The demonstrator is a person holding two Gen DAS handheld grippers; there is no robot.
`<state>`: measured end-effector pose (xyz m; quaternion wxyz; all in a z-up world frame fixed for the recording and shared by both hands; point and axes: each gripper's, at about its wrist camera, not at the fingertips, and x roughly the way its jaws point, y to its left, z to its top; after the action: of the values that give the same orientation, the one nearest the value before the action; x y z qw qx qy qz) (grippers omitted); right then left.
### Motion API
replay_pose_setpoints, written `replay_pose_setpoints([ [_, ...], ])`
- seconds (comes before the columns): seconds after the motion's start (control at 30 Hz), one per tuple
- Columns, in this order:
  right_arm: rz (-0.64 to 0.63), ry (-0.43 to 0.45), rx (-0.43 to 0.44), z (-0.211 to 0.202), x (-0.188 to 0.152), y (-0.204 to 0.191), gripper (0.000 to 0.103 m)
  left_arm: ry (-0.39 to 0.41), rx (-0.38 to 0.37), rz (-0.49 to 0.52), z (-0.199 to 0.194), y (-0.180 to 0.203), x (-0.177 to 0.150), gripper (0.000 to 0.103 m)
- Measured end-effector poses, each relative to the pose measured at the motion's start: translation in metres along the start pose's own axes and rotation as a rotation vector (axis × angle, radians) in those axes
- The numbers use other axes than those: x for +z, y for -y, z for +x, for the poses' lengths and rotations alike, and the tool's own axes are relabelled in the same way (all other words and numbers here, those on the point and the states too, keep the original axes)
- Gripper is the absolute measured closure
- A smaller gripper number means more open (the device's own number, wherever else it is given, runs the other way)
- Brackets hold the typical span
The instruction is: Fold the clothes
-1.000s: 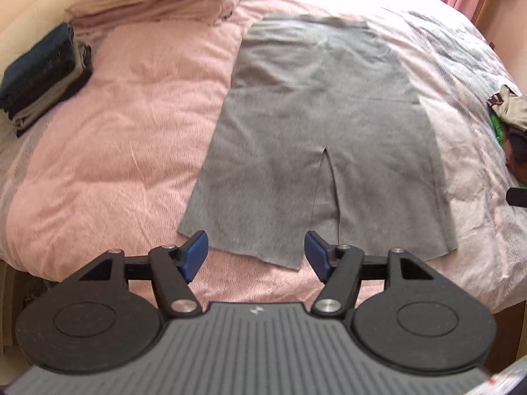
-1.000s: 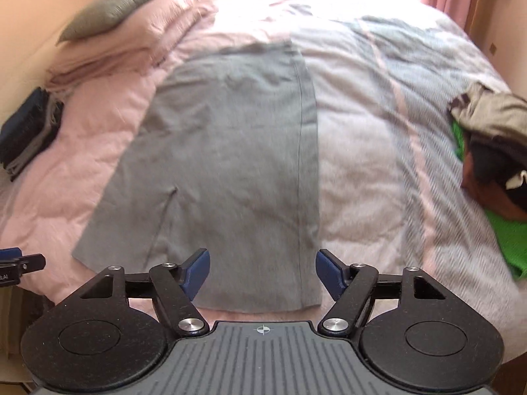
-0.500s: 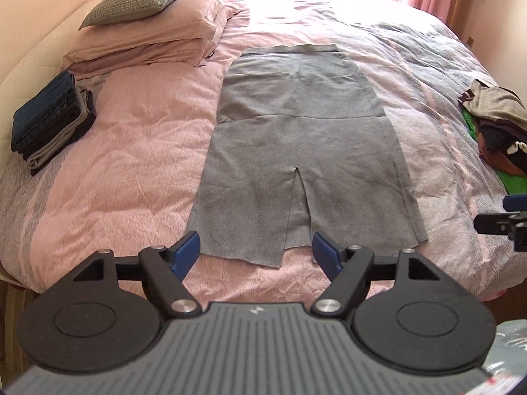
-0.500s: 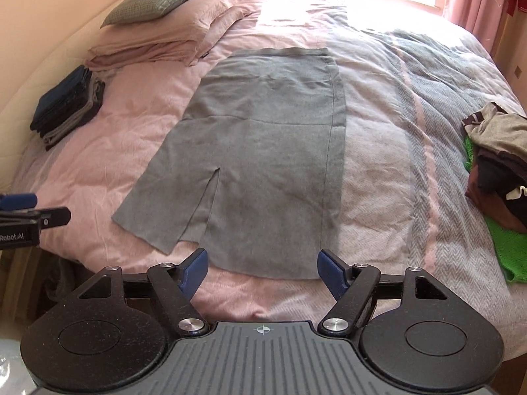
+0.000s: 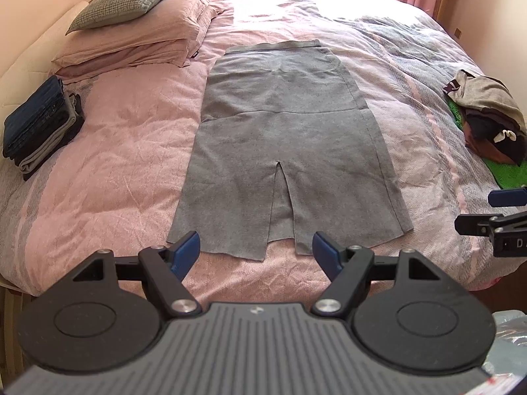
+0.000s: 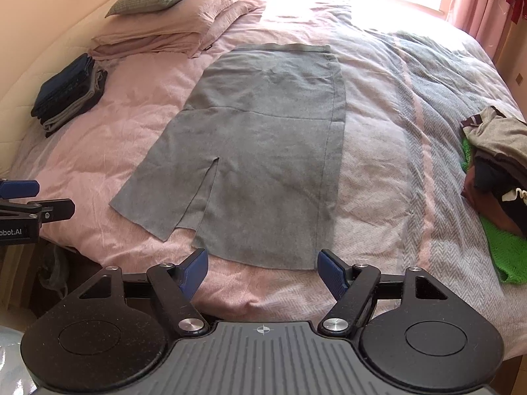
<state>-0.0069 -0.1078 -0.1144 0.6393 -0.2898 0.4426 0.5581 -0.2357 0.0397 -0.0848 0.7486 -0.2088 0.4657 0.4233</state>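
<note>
A grey skirt [image 5: 283, 138] [image 6: 263, 144] lies spread flat on the pink bed [image 5: 108, 164], waistband far, slit hem toward me. My left gripper [image 5: 255, 247] hovers open above the near hem, just left of the slit, with nothing between its blue pads. My right gripper [image 6: 262, 263] is open too, above the hem's right corner, and holds nothing. The right gripper's tip [image 5: 494, 210] shows at the right edge of the left wrist view. In the right wrist view the left gripper's tip [image 6: 26, 204] shows at the left edge.
A stack of folded dark clothes [image 5: 39, 128] [image 6: 70, 93] sits at the bed's left side. An unfolded heap of clothes [image 5: 487, 125] [image 6: 497, 171] on something green lies at the right. Pillows [image 5: 131, 33] [image 6: 178, 16] are stacked at the far left. The bed's front edge [image 6: 250, 299] is just below the grippers.
Both grippers have pulled back and up from the skirt's hem, so more of the bed is in view. The left gripper's jaws stand a little wider than a second ago.
</note>
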Motion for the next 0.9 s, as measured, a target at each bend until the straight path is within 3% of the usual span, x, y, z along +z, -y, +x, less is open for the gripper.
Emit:
replay_pose_setpoints([
  [0.9,-0.041,0.005,0.003,0.005,0.021,-0.001,0.032,0.014,-0.008,-0.016,0.004,0.001,0.018,0.031],
])
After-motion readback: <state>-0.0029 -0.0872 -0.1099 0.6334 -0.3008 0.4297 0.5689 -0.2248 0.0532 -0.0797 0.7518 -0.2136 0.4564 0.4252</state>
